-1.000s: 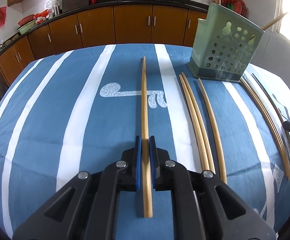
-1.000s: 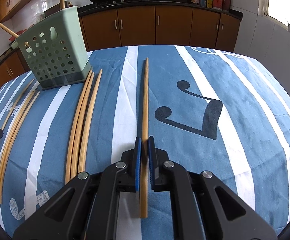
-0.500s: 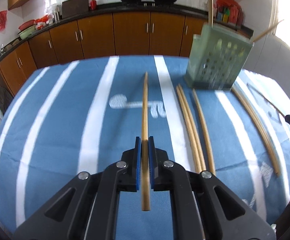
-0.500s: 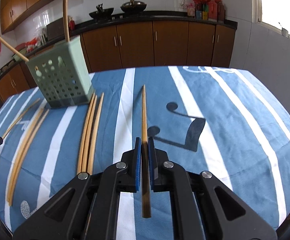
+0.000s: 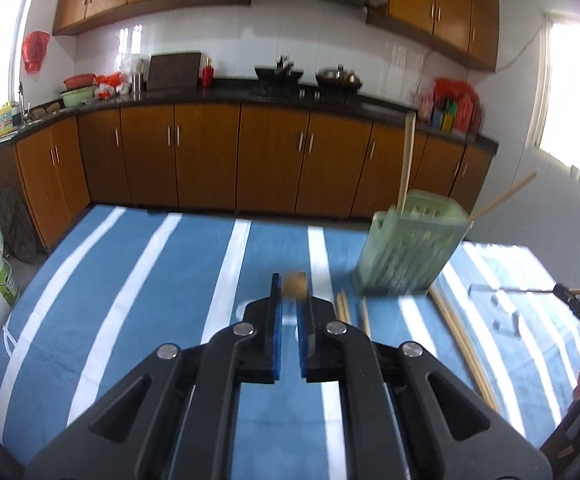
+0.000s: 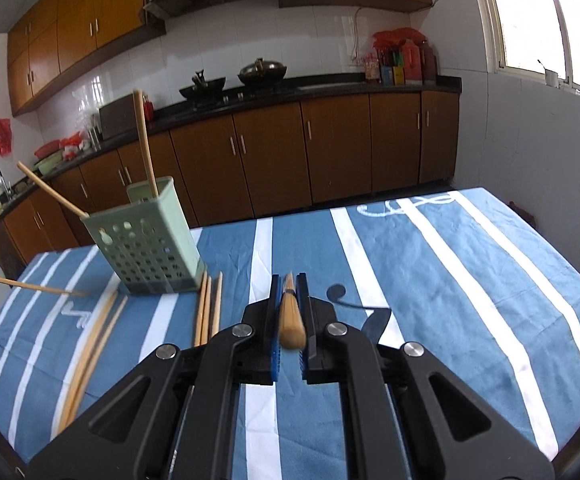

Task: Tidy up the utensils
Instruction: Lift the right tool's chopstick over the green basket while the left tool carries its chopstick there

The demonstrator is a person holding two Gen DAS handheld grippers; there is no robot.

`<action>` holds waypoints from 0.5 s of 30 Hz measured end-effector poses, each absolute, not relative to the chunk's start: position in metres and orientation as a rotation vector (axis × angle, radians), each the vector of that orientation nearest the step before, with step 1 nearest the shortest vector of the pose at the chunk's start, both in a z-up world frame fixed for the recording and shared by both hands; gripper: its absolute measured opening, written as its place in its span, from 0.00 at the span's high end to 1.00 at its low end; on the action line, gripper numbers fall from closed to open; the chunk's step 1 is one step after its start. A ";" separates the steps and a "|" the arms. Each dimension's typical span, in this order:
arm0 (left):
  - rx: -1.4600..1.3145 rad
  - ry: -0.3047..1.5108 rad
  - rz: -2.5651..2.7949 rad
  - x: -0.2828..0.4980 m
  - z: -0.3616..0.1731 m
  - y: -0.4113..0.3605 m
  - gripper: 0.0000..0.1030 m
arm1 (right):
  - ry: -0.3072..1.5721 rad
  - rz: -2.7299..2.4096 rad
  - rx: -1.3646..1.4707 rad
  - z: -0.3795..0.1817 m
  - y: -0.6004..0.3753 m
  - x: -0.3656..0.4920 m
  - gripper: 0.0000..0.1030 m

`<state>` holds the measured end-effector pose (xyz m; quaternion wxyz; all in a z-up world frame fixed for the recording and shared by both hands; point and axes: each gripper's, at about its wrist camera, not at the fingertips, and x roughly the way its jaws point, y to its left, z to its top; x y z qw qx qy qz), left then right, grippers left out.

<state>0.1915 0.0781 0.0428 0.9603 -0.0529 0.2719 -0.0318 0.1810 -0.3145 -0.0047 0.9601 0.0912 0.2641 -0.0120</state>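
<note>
My left gripper (image 5: 288,280) is shut on a bamboo chopstick (image 5: 294,283), seen end-on and blurred, raised above the blue striped tablecloth (image 5: 129,280). My right gripper (image 6: 288,280) is shut on another bamboo chopstick (image 6: 291,316), also seen end-on and lifted. The green perforated utensil holder (image 5: 408,252) stands to the right in the left wrist view and to the left in the right wrist view (image 6: 145,244). Two chopsticks (image 6: 145,140) stick up out of it. Each gripper's chopstick shows in the other view, at its edge.
Loose chopsticks lie on the cloth beside the holder: a group (image 6: 207,308) at its right side and a longer pair (image 6: 89,344) further left. Brown kitchen cabinets (image 5: 209,160) and a counter stand beyond the table's far edge.
Both grippers have lifted their chopsticks off the cloth and tilted upward, so the sticks now point along the view and the kitchen wall fills the upper frame.
</note>
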 end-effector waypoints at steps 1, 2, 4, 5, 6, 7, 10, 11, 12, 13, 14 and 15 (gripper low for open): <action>-0.111 0.539 -0.067 0.191 0.048 0.078 0.93 | 0.527 -0.023 0.186 -0.002 -0.315 0.180 0.93; -0.113 0.530 -0.070 0.191 0.051 0.077 0.93 | 0.517 -0.021 0.188 0.002 -0.315 0.180 0.93; -0.113 0.510 -0.076 0.191 0.061 0.075 0.93 | 0.500 -0.015 0.191 0.009 -0.315 0.179 0.93; -0.112 0.505 -0.077 0.191 0.064 0.075 0.93 | 0.494 -0.013 0.193 0.011 -0.315 0.179 0.93; -0.111 0.500 -0.079 0.191 0.067 0.074 0.93 | 0.487 -0.009 0.195 0.014 -0.314 0.179 0.93; -0.110 0.495 -0.081 0.191 0.071 0.073 0.93 | 0.483 -0.006 0.196 0.016 -0.314 0.178 0.93; -0.114 0.485 -0.095 0.189 0.080 0.071 0.93 | 0.472 0.016 0.207 0.030 -0.312 0.178 0.93; -0.116 0.477 -0.103 0.188 0.085 0.069 0.93 | 0.467 0.028 0.213 0.034 -0.312 0.178 0.93; -0.119 0.467 -0.113 0.186 0.091 0.068 0.93 | 0.458 0.044 0.221 0.042 -0.311 0.177 0.93; -0.118 0.457 -0.123 0.183 0.097 0.065 0.93 | 0.450 0.057 0.228 0.048 -0.310 0.177 0.93; -0.117 0.448 -0.131 0.182 0.101 0.064 0.93 | 0.438 0.077 0.235 0.057 -0.309 0.176 0.93; -0.118 0.435 -0.140 0.180 0.108 0.062 0.93 | 0.425 0.101 0.246 0.067 -0.307 0.175 0.93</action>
